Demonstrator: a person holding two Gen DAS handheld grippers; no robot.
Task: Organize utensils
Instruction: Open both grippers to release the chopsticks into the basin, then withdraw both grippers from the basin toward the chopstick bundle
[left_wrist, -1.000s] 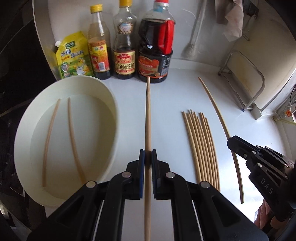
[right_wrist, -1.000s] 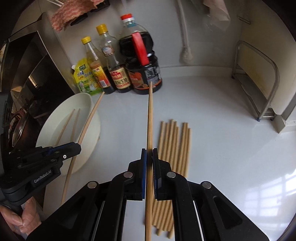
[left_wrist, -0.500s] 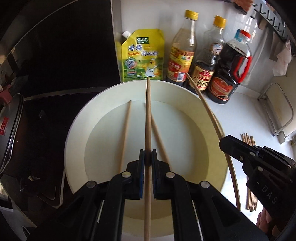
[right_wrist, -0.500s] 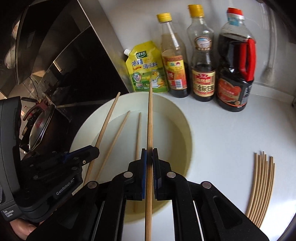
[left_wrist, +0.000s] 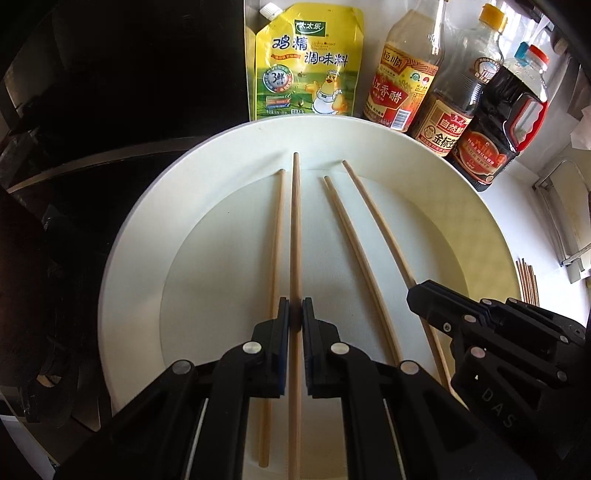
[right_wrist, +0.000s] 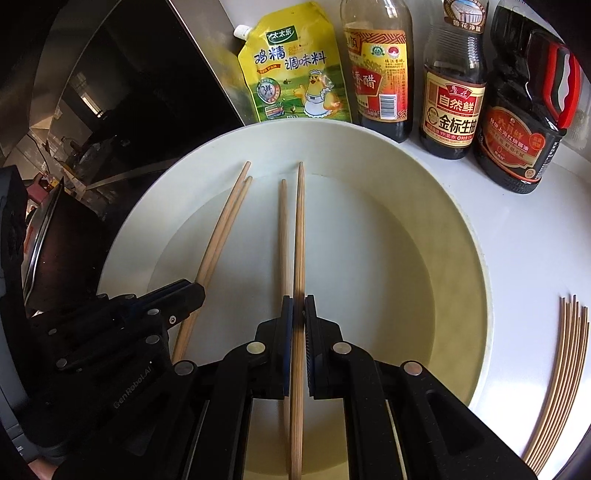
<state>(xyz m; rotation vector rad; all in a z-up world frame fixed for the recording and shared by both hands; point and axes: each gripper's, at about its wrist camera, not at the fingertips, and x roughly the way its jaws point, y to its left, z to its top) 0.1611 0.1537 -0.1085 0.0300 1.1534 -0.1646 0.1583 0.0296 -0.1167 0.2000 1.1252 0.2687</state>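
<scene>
A wide white basin (left_wrist: 129, 236) fills both views (right_wrist: 476, 258). My left gripper (left_wrist: 295, 317) is shut on a wooden chopstick (left_wrist: 295, 229) held low over the basin, pointing to the far rim. My right gripper (right_wrist: 298, 314) is shut on another chopstick (right_wrist: 300, 229), also low over the basin; that gripper shows in the left wrist view (left_wrist: 428, 295). Two loose chopsticks lie in the basin: one (left_wrist: 275, 236) left of my left gripper's, one (left_wrist: 351, 240) between the two grippers. A bundle of several chopsticks (right_wrist: 565, 369) lies on the counter to the right.
Behind the basin stand a yellow seasoning pouch (left_wrist: 306, 62), a vinegar bottle (left_wrist: 402, 74), a soy sauce bottle (left_wrist: 458, 99) and a dark jug with a red handle (left_wrist: 502, 129). A dark stove (left_wrist: 74, 147) lies to the left. A metal rack (left_wrist: 561, 206) stands at the right.
Both grippers have swung left from the counter to over the basin and come down close to it, each still holding its chopstick. The bottles now look nearer.
</scene>
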